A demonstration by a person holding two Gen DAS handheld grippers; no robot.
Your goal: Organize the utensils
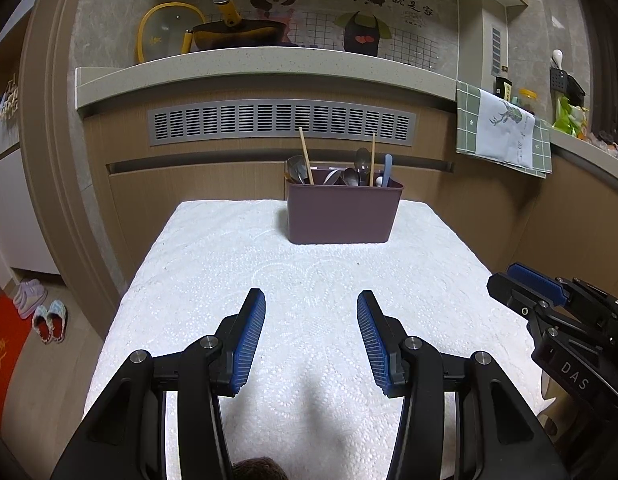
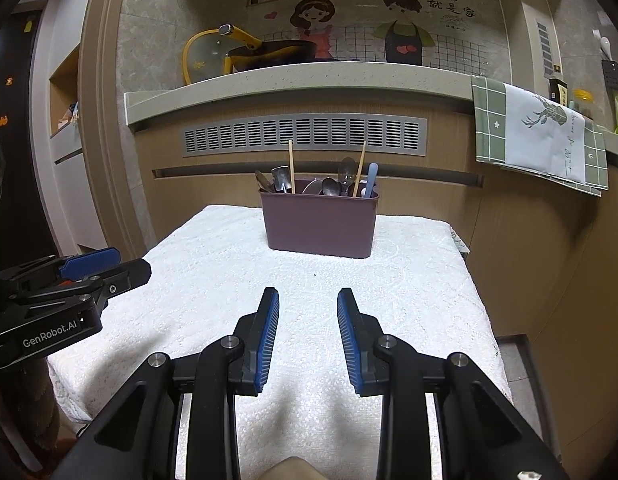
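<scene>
A maroon plastic utensil holder (image 1: 343,213) is set at the far edge of the white towel-covered table (image 1: 229,280) — metal spoons (image 1: 351,176) and wooden chopsticks (image 1: 306,155) are stood inside it. Behind, a speckled stone countertop (image 1: 249,68) is seen; a yellow-handled pan (image 1: 237,32) is placed on it.

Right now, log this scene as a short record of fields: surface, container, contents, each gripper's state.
surface: white textured cloth covering the table
container: dark purple plastic utensil holder, upright near the cloth's far edge
contents: metal spoons, two wooden chopsticks apart from each other, a light blue plastic utensil, all standing inside the holder
loose utensils on cloth: none visible
left gripper: open, empty, above the near part of the cloth
right gripper: open, empty, beside the left
background: yellow-handled pan on the counter behind
</scene>
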